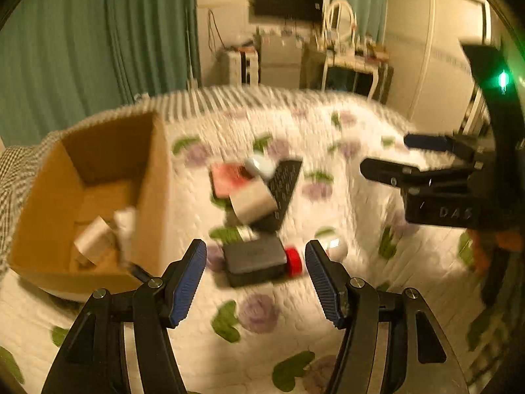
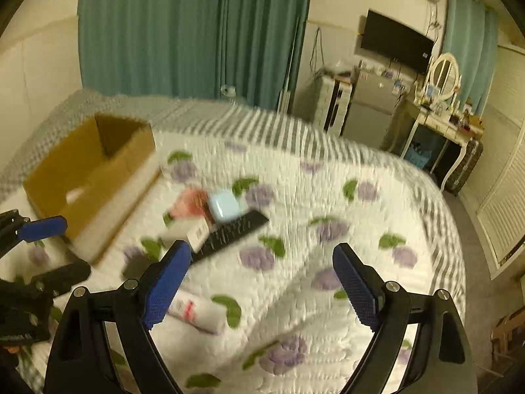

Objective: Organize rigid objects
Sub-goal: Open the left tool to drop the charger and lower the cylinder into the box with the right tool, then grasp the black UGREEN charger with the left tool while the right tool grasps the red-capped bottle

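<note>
A pile of small rigid objects lies on the floral bedspread: a black box (image 1: 253,260), a red cap (image 1: 293,261), a grey-white block (image 1: 252,204), a black remote (image 1: 284,187), a pink box (image 1: 226,180) and a pale blue case (image 1: 261,165). My left gripper (image 1: 256,282) is open and empty, hovering just short of the black box. My right gripper (image 2: 262,285) is open and empty above the bedspread, right of the remote (image 2: 231,234), with a white tube (image 2: 197,313) by its left finger. It also shows in the left wrist view (image 1: 390,157).
An open cardboard box (image 1: 49,210) with white items inside stands left of the pile; it also shows in the right wrist view (image 2: 88,177). Green curtains, a wall TV, a fridge and a dressing table stand beyond the bed. Both views are motion-blurred.
</note>
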Available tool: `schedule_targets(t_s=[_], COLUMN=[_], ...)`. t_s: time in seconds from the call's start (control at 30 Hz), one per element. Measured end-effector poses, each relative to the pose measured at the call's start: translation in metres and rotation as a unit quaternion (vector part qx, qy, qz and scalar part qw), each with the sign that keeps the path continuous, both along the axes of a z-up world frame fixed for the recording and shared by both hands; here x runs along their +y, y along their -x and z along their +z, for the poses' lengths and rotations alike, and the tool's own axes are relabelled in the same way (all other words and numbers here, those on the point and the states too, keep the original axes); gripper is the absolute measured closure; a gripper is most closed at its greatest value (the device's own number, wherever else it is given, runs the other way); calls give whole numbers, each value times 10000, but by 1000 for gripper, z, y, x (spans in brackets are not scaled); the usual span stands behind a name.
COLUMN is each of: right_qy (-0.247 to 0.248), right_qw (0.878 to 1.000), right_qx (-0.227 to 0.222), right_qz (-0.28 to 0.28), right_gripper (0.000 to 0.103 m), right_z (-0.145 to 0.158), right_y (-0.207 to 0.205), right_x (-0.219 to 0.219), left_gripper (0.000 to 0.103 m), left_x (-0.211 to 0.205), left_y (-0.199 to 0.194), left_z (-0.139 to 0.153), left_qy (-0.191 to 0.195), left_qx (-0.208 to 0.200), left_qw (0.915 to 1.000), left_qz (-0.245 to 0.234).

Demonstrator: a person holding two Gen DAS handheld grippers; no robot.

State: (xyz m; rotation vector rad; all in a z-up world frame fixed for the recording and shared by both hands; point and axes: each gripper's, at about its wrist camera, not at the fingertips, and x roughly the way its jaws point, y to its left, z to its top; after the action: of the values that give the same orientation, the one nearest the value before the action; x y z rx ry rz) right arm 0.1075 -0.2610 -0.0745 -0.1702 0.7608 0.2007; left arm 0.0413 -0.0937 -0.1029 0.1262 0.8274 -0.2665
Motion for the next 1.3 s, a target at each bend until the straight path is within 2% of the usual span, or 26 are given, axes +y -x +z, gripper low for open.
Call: schedule_targets(t_s=[0.23,0.37,0.5,0.6,0.63,0.87,1.1,1.17,1.23,1.3], right_qy=[68,368,755,1109,1192,1091,1273,1177,1136,1086], right_qw=[9948,9834,9675,9543,9503,9513,9506,9524,9544,9605], right_qx=[704,1284,1597,1830,1927,2064,1985,2005,1980,1778], right_qz=[732,1232,1808,2085,2138,2013,2017,1974,1923,1842], right_gripper=[14,16,25,36,36,36,35,38,52,58], right_z=[-36,-68,-90,-109,-116,-129,-136,-132,-129,-118], right_y=[-13,-20,-19,-20,-21,-32,-32,-35,-41,-37], right_x=[9,28,52,66,70,68,76,77,76,69], left_gripper=[38,38,38,38,38,38,38,38,38,38], left_x=[1,9,15,19,20,16,9,8,6,3], left_y=[-9,-9,-11,-12,-12,-9,-6,-6,-6,-7], left_z=[-50,-62,-68,-71,-71,-73,-76,-75,-73,-72], left_qy=[-319,-416,-397,-401,-393,-369,-448,-452,-448,-416], left_qx=[420,447,545,568,576,689,746,743,744,743], left_qw=[9969,9940,9917,9911,9910,9916,9910,9913,9920,9930], left_qz=[592,903,1093,1133,1139,1029,1014,990,919,817])
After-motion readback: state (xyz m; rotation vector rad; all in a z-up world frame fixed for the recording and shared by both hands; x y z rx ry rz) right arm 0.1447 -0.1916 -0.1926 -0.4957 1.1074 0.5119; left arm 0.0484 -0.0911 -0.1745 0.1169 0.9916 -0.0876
